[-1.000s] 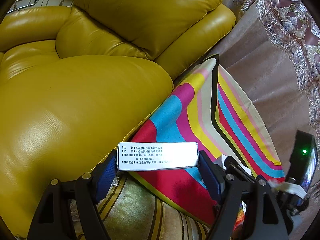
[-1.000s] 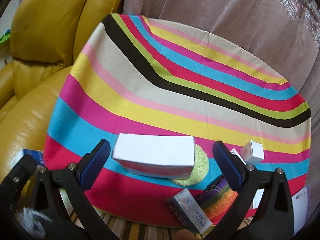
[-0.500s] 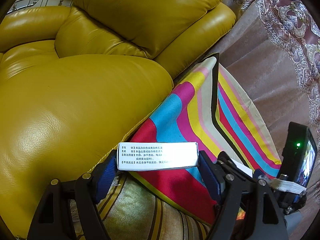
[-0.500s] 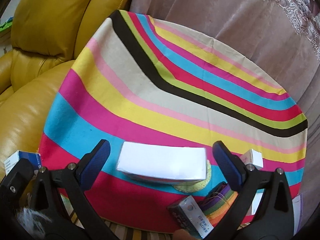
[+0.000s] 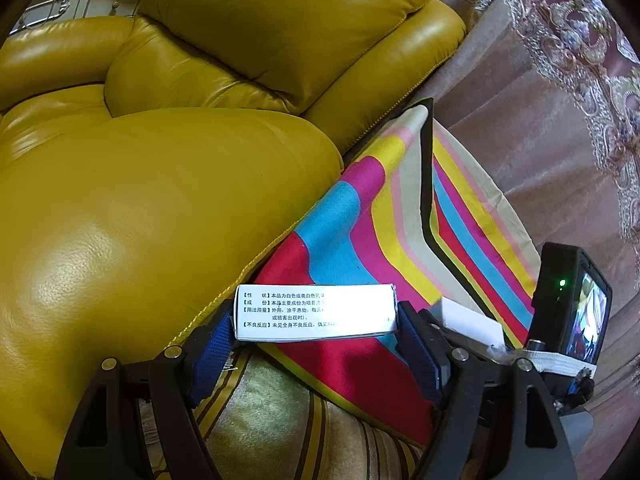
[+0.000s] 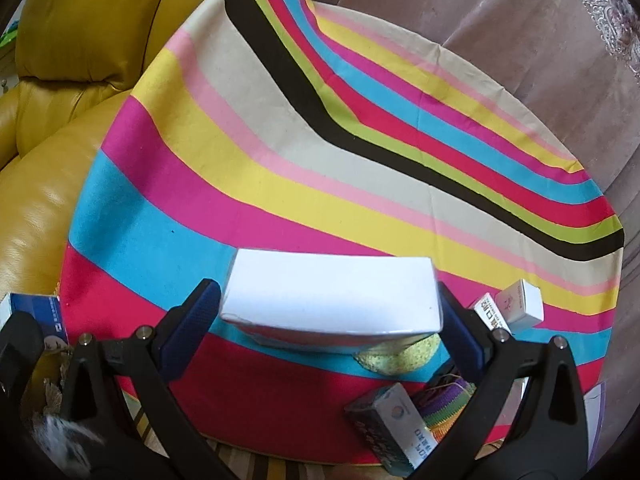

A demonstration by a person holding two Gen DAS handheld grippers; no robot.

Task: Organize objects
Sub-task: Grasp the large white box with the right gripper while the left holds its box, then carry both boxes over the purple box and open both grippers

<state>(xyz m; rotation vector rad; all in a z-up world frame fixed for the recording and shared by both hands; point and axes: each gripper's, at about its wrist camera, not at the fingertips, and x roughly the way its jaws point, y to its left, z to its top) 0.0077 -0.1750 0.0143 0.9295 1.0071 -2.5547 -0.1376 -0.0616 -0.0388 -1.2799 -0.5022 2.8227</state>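
My left gripper [image 5: 316,328] is shut on a white medicine box [image 5: 316,312] with black Chinese print, held over the near edge of the round table with a striped cloth [image 5: 360,216]. My right gripper [image 6: 330,312] is shut on a larger plain white box [image 6: 332,296], held just above the striped cloth [image 6: 280,152]. The large box also shows in the left wrist view [image 5: 472,318], and the left gripper's box shows at the right wrist view's left edge [image 6: 32,310].
A yellow-green sponge [image 6: 400,354], a small white carton [image 6: 522,304], a dark box [image 6: 388,420] and a striped strap [image 6: 448,400] lie on the table's near right. A yellow leather sofa [image 5: 140,200] is on the left, a curtain [image 6: 500,40] behind.
My right gripper with the large white box has moved forward over the table, so the sponge and small boxes now sit nearer its fingers. The left gripper has stayed still.
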